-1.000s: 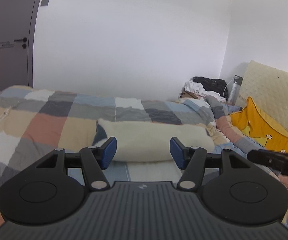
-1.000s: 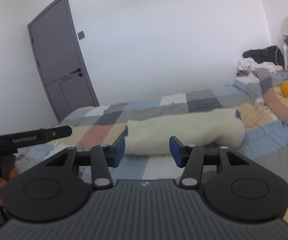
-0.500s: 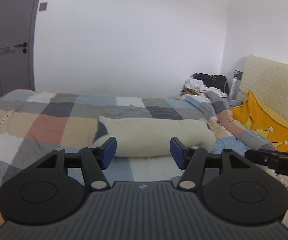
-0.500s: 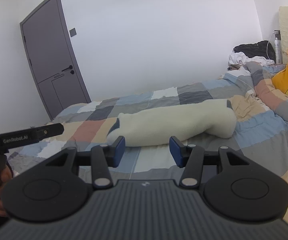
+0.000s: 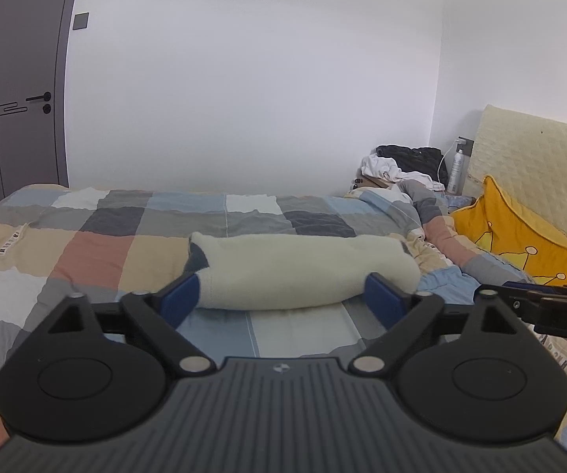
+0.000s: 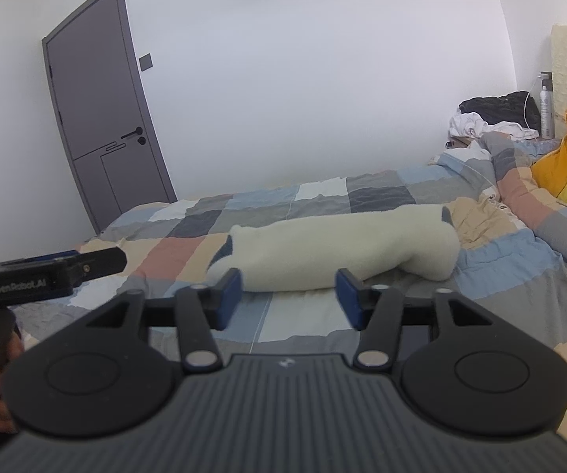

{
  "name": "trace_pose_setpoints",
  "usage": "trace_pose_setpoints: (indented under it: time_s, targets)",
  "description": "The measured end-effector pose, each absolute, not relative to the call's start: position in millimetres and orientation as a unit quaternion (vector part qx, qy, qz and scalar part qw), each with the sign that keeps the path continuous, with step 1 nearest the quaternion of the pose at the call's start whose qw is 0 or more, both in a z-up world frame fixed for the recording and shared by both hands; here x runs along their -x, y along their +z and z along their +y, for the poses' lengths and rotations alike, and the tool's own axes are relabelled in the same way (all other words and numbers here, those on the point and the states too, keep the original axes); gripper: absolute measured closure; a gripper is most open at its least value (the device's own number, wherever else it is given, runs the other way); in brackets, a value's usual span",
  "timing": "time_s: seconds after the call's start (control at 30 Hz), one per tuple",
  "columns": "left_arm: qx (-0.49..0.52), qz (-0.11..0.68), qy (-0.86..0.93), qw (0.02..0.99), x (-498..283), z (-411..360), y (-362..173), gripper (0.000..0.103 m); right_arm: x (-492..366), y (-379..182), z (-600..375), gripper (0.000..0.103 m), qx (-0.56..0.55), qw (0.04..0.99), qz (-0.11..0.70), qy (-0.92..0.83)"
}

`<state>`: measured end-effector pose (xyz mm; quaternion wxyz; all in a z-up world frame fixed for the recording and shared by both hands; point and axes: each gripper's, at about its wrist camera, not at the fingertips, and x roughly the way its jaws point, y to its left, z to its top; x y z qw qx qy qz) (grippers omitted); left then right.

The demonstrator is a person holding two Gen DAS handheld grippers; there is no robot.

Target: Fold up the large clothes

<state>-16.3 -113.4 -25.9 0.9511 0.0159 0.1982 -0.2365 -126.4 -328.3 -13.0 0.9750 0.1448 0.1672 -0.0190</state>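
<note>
A cream fleece garment [image 5: 303, 272] lies folded into a long thick bundle across the middle of the bed, with a dark grey patch at its left end. It also shows in the right wrist view [image 6: 346, 248]. My left gripper [image 5: 283, 301] is open and empty, held above the bed just short of the bundle. My right gripper [image 6: 288, 301] is open and empty, also short of the bundle and apart from it. The left gripper's body shows at the left edge of the right wrist view [image 6: 43, 272].
A checked quilt [image 5: 86, 244] covers the bed. A yellow cushion [image 5: 520, 244] leans on a cream headboard [image 5: 536, 157] at the right. A pile of black and white clothes [image 5: 398, 165] and a spray bottle [image 5: 457, 165] stand beyond the bed. A grey door [image 6: 98, 126] is at the left.
Both grippers have drawn back and risen from the bundle, which now looks smaller and farther. The left gripper's fingers have spread wider. The bundle has not moved.
</note>
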Motion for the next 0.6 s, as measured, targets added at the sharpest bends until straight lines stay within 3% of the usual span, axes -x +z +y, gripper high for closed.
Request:
trace_pose_setpoints:
  time_s: [0.07, 0.17, 0.33, 0.37, 0.6]
  targets:
    - [-0.017, 0.200, -0.232, 0.952, 16.1, -113.2, -24.9, 0.004, 127.7, -11.0, -329.0, 0.020, -0.144, 0.976, 0.162, -0.018]
    - [-0.016, 0.201, -0.227, 0.953, 15.5, -111.9, -23.3, 0.001, 128.5, -9.2, -330.3, 0.019, -0.151, 0.975, 0.164, -0.013]
    - [-0.019, 0.205, -0.214, 0.955, 16.9, -112.5, -22.8, 0.000, 127.2, -8.9, -331.8, 0.010, -0.134, 0.976, 0.169, -0.024]
    - [-0.019, 0.206, -0.212, 0.955, 16.9, -112.3, -22.8, 0.000, 127.1, -9.2, -332.6, 0.000, -0.136, 0.976, 0.168, -0.026]
    - [-0.021, 0.210, -0.204, 0.956, 19.1, -113.7, -22.4, 0.000, 126.0, -10.4, -334.3, 0.000, -0.139, 0.975, 0.171, -0.031]
